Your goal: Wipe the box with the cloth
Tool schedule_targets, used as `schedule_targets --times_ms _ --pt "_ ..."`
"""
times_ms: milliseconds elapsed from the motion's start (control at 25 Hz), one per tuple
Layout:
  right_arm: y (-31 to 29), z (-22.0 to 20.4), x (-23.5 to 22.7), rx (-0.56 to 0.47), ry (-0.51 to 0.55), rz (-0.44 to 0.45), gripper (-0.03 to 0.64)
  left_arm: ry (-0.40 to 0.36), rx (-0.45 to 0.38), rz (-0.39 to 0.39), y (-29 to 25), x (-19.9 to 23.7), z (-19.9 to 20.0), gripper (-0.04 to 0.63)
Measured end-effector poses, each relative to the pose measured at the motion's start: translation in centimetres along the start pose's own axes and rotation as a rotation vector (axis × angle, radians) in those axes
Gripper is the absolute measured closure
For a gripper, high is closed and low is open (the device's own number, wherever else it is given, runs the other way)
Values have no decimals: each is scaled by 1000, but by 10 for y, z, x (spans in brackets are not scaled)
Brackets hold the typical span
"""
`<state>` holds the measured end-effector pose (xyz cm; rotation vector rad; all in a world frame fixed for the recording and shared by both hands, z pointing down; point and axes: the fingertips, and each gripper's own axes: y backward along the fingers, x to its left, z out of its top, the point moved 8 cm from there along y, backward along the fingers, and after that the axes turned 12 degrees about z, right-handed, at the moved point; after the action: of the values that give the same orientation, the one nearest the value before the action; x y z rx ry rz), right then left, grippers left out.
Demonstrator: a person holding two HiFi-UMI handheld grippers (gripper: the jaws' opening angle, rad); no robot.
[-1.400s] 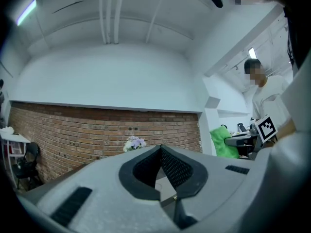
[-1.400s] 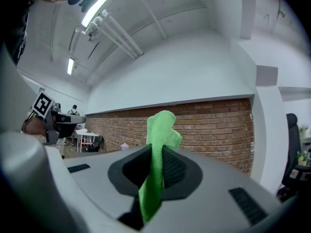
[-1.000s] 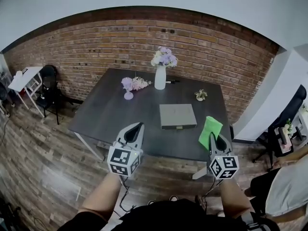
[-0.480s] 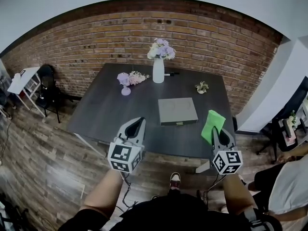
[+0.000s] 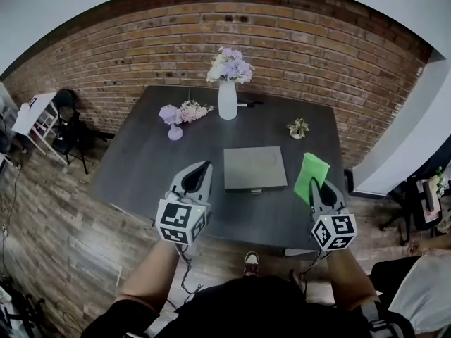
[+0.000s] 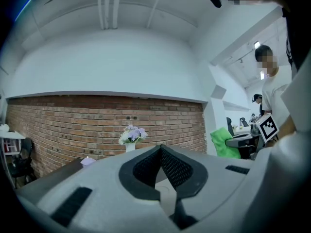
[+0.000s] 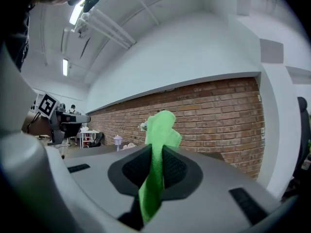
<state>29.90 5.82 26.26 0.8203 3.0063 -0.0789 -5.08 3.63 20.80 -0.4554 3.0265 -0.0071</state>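
A flat grey box [image 5: 254, 168] lies near the middle of the dark table [image 5: 155, 160], its latch side toward me. My right gripper [image 5: 315, 186] hovers over the table's front right and is shut on a bright green cloth [image 5: 311, 174], which sticks up from its jaws; the same cloth [image 7: 159, 152] fills the jaw gap in the right gripper view. My left gripper [image 5: 199, 172] is held to the left of the box with its jaws shut on nothing, as the left gripper [image 6: 160, 149] in its own view confirms.
A white vase of flowers [image 5: 227, 90] stands at the table's back, with a small purple lamp and blossoms [image 5: 177, 114] to its left and a small ornament [image 5: 298, 127] to its right. A brick wall [image 5: 141, 55] runs behind. Chairs and a white side table [image 5: 35, 116] stand at left.
The view has come closer to the table, and both grippers now hang over its front edge. The green cloth stays in the right gripper.
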Motion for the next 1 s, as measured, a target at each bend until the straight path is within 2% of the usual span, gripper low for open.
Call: schedule_targets --times_ms 240,480,1000 --pt "-37 -5 -35 22 -12 61 578 6 3 33 -44 -6 1 586" --pt "-76 -8 -42 48 -12 143 578 17 16 88 -60 5 -2 586" --pt "-144 -15 11 135 13 225 578 66 66 77 -67 60 -37 586"
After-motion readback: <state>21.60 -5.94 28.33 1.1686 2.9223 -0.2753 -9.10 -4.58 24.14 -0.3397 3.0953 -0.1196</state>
